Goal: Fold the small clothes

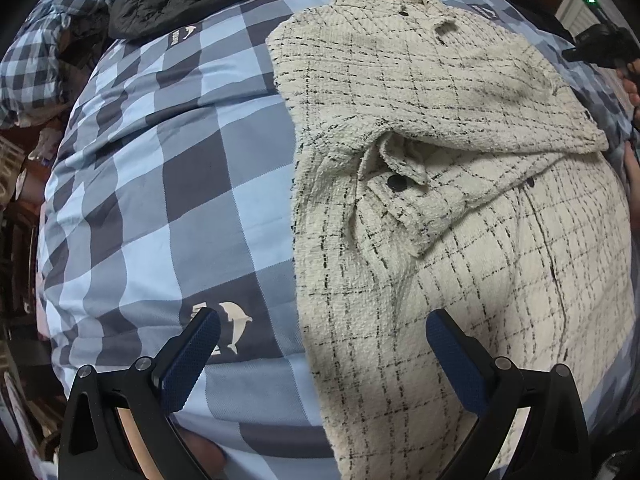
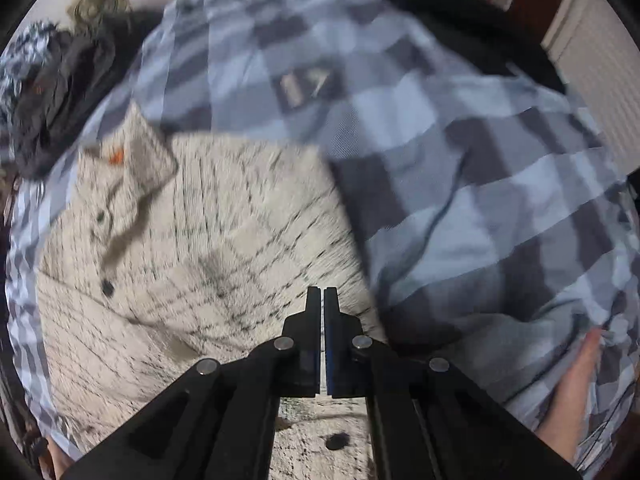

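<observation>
Left gripper [image 1: 322, 330] hovers agape over jacket [image 1: 440, 128]; right gripper [image 2: 322, 300] closed, empty

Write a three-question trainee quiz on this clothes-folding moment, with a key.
1. True or false: the left gripper has its fingers spread apart.
2. Multiple choice: the cream tweed jacket lies on A) a bare wooden table, B) a blue checked bedcover, C) a tiled floor.
3. Fill in: the right gripper has its fingers ____ , above the jacket.

Key
1. True; the blue pads stand wide apart, holding nothing.
2. B
3. closed; the motion blur hides whether any cloth is pinched.
</observation>
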The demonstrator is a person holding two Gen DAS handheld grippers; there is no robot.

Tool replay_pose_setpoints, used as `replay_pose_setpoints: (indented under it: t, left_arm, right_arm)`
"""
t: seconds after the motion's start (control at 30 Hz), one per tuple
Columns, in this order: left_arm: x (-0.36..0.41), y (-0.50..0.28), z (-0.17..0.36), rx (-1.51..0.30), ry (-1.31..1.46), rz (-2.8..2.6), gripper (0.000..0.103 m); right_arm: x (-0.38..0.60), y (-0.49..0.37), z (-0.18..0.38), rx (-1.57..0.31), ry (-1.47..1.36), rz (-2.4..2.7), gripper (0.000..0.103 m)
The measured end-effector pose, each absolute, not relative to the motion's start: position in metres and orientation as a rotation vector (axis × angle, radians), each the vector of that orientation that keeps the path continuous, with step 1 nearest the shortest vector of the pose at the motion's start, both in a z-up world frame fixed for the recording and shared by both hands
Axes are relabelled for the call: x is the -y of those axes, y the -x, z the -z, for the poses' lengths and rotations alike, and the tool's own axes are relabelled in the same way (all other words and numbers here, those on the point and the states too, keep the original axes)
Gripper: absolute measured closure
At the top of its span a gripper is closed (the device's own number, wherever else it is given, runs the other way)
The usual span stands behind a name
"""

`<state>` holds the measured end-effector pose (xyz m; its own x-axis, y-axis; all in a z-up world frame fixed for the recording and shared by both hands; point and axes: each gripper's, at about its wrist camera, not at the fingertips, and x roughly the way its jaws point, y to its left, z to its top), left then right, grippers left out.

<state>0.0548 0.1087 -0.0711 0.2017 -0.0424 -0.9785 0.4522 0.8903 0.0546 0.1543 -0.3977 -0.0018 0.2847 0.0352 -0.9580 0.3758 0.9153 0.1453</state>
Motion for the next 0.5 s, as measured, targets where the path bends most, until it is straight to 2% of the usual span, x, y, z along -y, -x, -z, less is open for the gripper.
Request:
replay_pose_setpoints:
  t: [0.13,0.2,0.23,0.3,0.33,0.37,0.43,0.5]
  left_arm:
    - [-0.111,-0.058,0.071,-1.325,-0.361,0.333,0.0]
    - [-0.112,-0.059,0.07,-1.309,-0.367,0.313,0.0]
    - [-0.112,-0.06,0.069,-1.301,-0.361,0.308,0.0]
    - [-0.111,-0.062,0.067,-1.291,-0.341,0.313,0.0]
    - [-0.11,-0.062,0.067,-1.287,-0.336,0.321,0.0]
    - [-0.108,-0.061,0.068,-1.283,-0.339,0.33,0.0]
    - [-0.103,-0.058,0.075,-1.288,-0.378,0.335,0.0]
    - [-0.098,-0.053,0.085,-1.307,-0.424,0.345,0.0]
  right_arm:
    - [0.377,-0.14,-0.008,-1.23,-0.465,0.041,0.103]
    - [0.343,-0.133,-0.012,-1.245,-0.442,-0.038,0.099]
    - [0.329,-0.133,-0.015,-1.253,-0.406,-0.066,0.093]
    - [0.292,-0.132,-0.019,-1.257,-0.319,-0.152,0.068]
    - [0.268,-0.129,-0.018,-1.246,-0.253,-0.207,0.043]
    - [0.248,-0.125,-0.016,-1.232,-0.198,-0.246,0.029]
    - [0.215,-0.122,0.0,-1.227,-0.088,-0.309,0.028]
    - [0.194,-0.121,0.031,-1.317,0.008,-0.321,0.028]
